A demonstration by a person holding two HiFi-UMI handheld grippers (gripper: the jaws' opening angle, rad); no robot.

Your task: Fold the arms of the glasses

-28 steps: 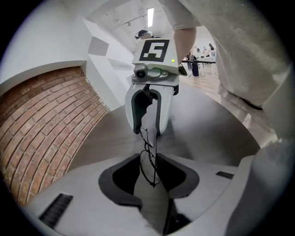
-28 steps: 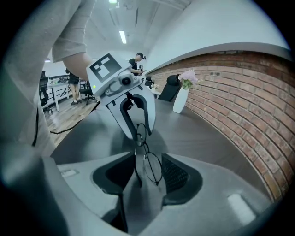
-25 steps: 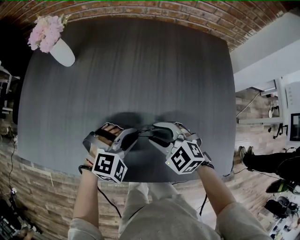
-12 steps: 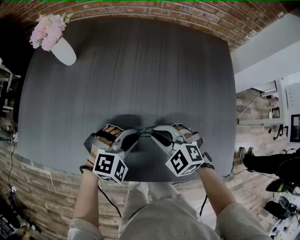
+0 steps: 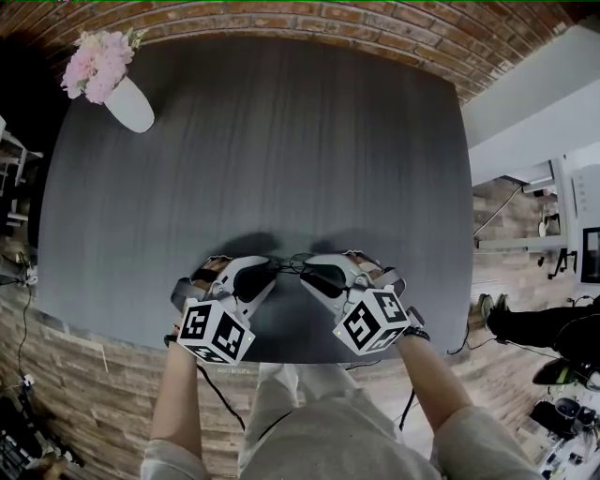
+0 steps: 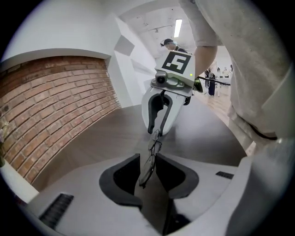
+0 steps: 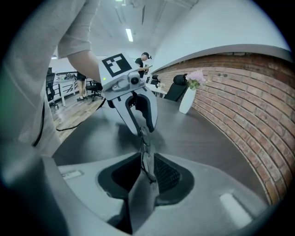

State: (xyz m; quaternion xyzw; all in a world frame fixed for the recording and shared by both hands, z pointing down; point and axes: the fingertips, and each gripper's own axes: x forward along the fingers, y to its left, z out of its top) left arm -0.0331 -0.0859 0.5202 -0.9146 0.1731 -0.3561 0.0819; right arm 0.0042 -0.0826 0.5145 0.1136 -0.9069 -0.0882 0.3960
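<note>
A wide dark grey table (image 5: 281,141) fills most of the room ahead, with a red brick wall (image 5: 281,14) curving round its far side. A person in pale sleeves (image 5: 178,394) stands at the near edge and holds 2 grippers low over the tabletop, their tips turned in toward each other.

The left gripper (image 5: 265,272) has its jaws pinched on 1 end of the glasses (image 5: 289,263). In its own view a lens stands edge-on between the dark pads, which are drawn in against it. The right gripper (image 5: 307,272) has the other end. Its jaws have just been opening a little, yet the glasses sit between them and the pads look to touch the thin frame on both sides. The glasses hang in the short gap between the 2 tips, close to the near edge of the table and just above it.

Each gripper carries a marker cube, 1 on the left (image 5: 216,330) and 1 on the right (image 5: 375,319). Their faces show black-and-white square patterns, not words. A small pale label (image 7: 69,174) on the right gripper's body has print too small to read.

At the far left corner a white vase (image 5: 127,105) of pink flowers (image 5: 96,66) stands well apart from the hands.
</note>
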